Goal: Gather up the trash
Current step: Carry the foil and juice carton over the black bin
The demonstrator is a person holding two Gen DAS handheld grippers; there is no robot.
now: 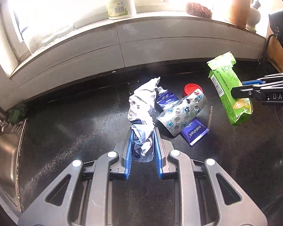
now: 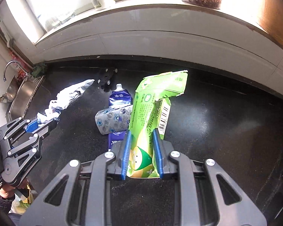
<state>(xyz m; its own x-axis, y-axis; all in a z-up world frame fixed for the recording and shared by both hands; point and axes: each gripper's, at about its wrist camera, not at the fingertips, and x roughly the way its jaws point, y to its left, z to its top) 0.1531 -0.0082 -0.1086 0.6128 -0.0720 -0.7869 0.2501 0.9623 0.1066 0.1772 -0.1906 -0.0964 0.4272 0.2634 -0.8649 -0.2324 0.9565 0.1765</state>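
Note:
My left gripper [image 1: 143, 130] is shut on a crumpled white and blue wrapper [image 1: 141, 111], held above the black counter; the same wrapper shows in the right wrist view [image 2: 69, 96]. My right gripper [image 2: 141, 131] is shut on a torn green carton [image 2: 152, 109], also seen in the left wrist view [image 1: 228, 90]. On the counter between them lie a silver pouch [image 1: 183, 114], a blue toothpaste tube [image 1: 195, 131] under it, and a red lid [image 1: 192, 88] behind.
A steel sink [image 1: 7, 150] with a tap [image 2: 9, 67] lies at the left. A white backsplash ledge [image 1: 141, 35] runs along the back with a bottle [image 1: 120, 3] and jars on the sill. A wooden board [image 1: 277, 54] stands at the right.

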